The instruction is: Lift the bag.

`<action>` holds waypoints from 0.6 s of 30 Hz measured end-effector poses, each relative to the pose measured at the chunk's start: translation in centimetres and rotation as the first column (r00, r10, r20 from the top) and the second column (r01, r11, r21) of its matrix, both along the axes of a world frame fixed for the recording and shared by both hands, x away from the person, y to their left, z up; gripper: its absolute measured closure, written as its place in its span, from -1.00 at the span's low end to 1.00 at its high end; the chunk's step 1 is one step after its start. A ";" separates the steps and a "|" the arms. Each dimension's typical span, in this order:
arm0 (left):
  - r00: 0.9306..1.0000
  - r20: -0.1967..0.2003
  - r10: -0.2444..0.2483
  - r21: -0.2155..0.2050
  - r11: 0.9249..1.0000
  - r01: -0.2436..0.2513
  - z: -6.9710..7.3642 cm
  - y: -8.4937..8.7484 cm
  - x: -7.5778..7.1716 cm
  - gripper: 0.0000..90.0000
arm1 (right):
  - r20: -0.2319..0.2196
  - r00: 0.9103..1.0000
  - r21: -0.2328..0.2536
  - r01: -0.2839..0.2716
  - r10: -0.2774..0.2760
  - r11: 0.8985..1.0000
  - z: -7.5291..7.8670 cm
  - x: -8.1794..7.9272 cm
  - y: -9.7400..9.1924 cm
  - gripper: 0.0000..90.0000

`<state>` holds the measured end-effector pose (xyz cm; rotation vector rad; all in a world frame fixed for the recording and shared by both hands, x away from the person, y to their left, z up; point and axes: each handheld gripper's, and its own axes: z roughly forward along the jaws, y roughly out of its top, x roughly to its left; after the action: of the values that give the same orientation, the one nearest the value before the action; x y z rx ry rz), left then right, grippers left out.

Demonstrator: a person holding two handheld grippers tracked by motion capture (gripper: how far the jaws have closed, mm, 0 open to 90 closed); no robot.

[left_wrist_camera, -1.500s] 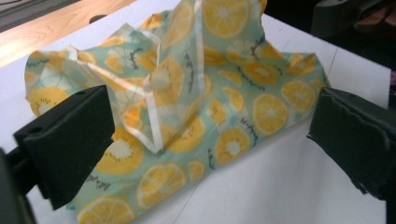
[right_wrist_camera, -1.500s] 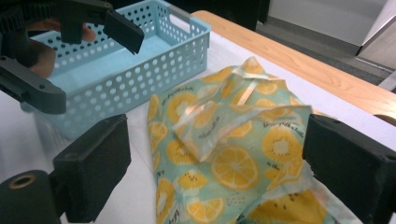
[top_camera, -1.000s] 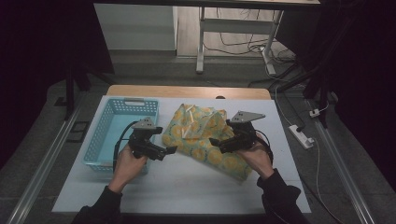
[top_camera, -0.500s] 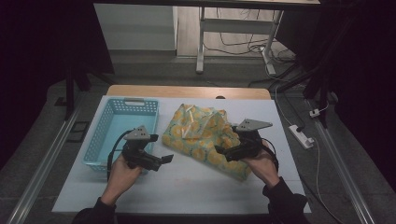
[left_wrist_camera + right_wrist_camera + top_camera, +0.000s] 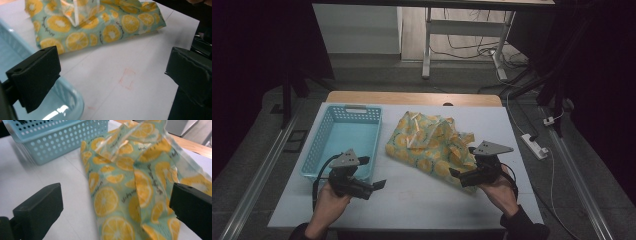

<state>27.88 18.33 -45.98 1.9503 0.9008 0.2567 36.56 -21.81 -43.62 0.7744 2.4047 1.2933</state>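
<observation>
Both grippers have pulled back toward 6 o'clock since the earlier frame, off the cloth (image 5: 432, 145), which lies crumpled mid-table just right of the basket (image 5: 343, 141); the fold likely needs a fresh grasp. Left gripper (image 5: 379, 184) hangs at 7 o'clock, jaws wide apart and empty. Right gripper (image 5: 454, 173) at 5 o'clock gapes over the cloth's near edge, gripping nothing. Its own view shows the print's raised folds; the left gripper view shows faint red marks (image 5: 127, 79) on the table (image 5: 422, 200)

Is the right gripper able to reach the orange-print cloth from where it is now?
Probably yes. The right gripper has open jaws at the near edge of the cloth, with nothing between them in the right gripper view.
</observation>
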 end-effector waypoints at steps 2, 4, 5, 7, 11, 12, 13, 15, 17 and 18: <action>1.000 -0.008 0.012 -0.011 1.000 -0.012 -0.4 0.5 -0.6 -1.00 | 0.003 1.000 -0.001 0.000 0.000 1.000 -0.1 -0.5 -0.3 -1.00; 1.000 -0.010 0.024 -0.020 1.000 -0.024 -0.7 1.0 -1.2 -1.00 | 0.003 1.000 0.004 0.003 -0.003 1.000 -0.3 -1.0 -0.7 -1.00; 1.000 -0.012 0.026 -0.023 0.999 -0.027 -0.8 1.2 -1.5 -1.00 | 0.002 1.000 0.003 0.002 -0.002 1.000 -0.4 -1.2 -0.9 -1.00; 0.999 -0.010 0.037 -0.034 0.999 -0.037 -0.9 1.7 -2.0 -1.00 | 0.000 1.000 0.004 0.004 -0.004 1.000 -0.6 -1.6 -1.3 -1.00; 0.998 -0.014 0.053 -0.054 0.997 -0.054 -1.3 2.6 -2.9 -1.00 | -0.011 1.000 0.005 0.023 -0.023 1.000 -1.4 -2.2 -2.1 -1.00; 0.998 -0.017 0.060 -0.056 0.997 -0.061 -1.4 2.9 -3.1 -1.00 | -0.013 0.999 0.004 0.030 -0.029 1.000 -1.6 -2.4 -2.3 -1.00; 0.998 -0.020 0.067 -0.057 0.996 -0.068 -1.5 3.1 -3.3 -1.00 | -0.013 0.999 0.002 0.037 -0.037 0.999 -1.8 -2.5 -2.6 -1.00; 0.997 -0.025 0.079 -0.057 0.995 -0.080 -1.7 3.5 -3.8 -1.00 | -0.013 0.999 0.002 0.050 -0.050 0.999 -2.1 -2.7 -3.0 -1.00; 0.995 -0.028 0.092 -0.057 0.994 -0.094 -1.9 4.0 -4.3 -1.00 | -0.013 0.998 0.001 0.062 -0.062 0.998 -2.2 -2.9 -3.5 -1.00; 0.994 -0.027 0.102 -0.059 0.993 -0.103 -1.9 4.3 -4.6 -1.00 | -0.010 0.997 0.001 0.070 -0.070 0.998 -2.3 -3.0 -3.8 -1.00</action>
<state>23.30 22.63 -47.93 1.8579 1.0146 0.2638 33.57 -25.58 -45.92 0.8601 2.3624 1.2674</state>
